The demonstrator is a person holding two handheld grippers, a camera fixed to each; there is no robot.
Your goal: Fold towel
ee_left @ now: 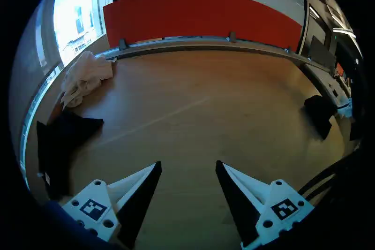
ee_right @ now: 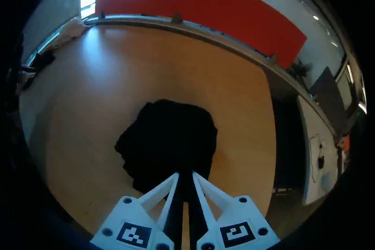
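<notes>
Lying rumpled on the smooth wooden table, the black towel is being pinched at its near edge by the right gripper. The left gripper is hanging wide open, with a crumpled white cloth and a red panel beyond.

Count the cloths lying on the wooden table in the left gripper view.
3: a crumpled white cloth at the far left, a black cloth at the near left edge, and a second black cloth at the right edge. More may lie out of view.
</notes>
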